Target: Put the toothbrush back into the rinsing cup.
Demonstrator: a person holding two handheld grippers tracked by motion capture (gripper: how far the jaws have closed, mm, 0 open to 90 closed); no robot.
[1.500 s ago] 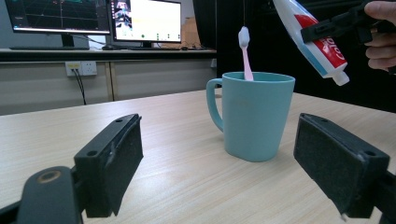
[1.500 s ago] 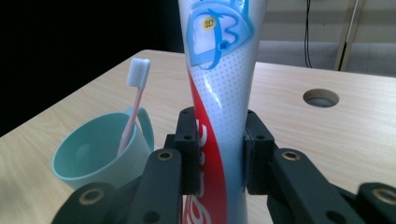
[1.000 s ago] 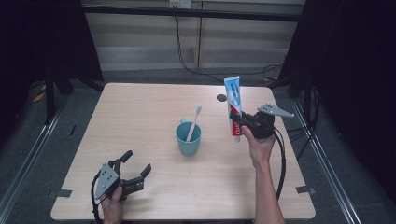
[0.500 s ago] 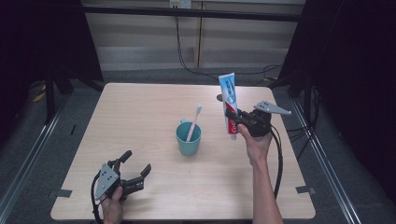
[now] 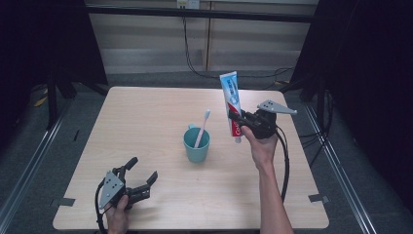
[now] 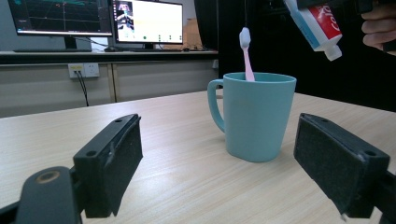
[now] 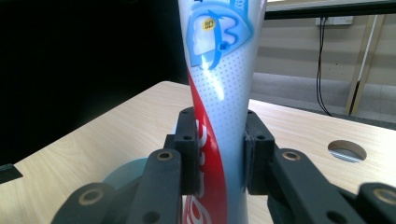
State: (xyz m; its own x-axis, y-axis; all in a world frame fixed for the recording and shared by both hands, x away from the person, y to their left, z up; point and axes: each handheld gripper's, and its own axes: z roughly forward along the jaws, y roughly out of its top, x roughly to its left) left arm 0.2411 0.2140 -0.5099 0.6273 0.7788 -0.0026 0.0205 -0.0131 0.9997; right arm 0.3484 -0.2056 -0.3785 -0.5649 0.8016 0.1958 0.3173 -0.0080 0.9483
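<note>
A teal mug (image 5: 197, 144) stands mid-table with a pink toothbrush (image 5: 201, 127) leaning in it; the left gripper view shows the mug (image 6: 254, 116) and toothbrush (image 6: 246, 53) close ahead. My right gripper (image 5: 242, 120) is shut on a blue, white and red toothpaste tube (image 5: 232, 105), held upright with the cap down, above the table just right of the mug. The right gripper view shows the tube (image 7: 217, 88) pinched between both pads (image 7: 188, 154). My left gripper (image 5: 141, 171) rests open near the table's front left corner, its fingers (image 6: 112, 163) spread with nothing between them.
The wooden table (image 5: 146, 112) has a round cable hole (image 7: 347, 150) near its far right. Monitors (image 6: 147, 21) stand on a shelf beyond the table in the left gripper view. Dark curtains and a cable hang behind.
My right gripper has carried the toothpaste tube leftward toward the mug and slightly upward. The left gripper has stayed where it was.
</note>
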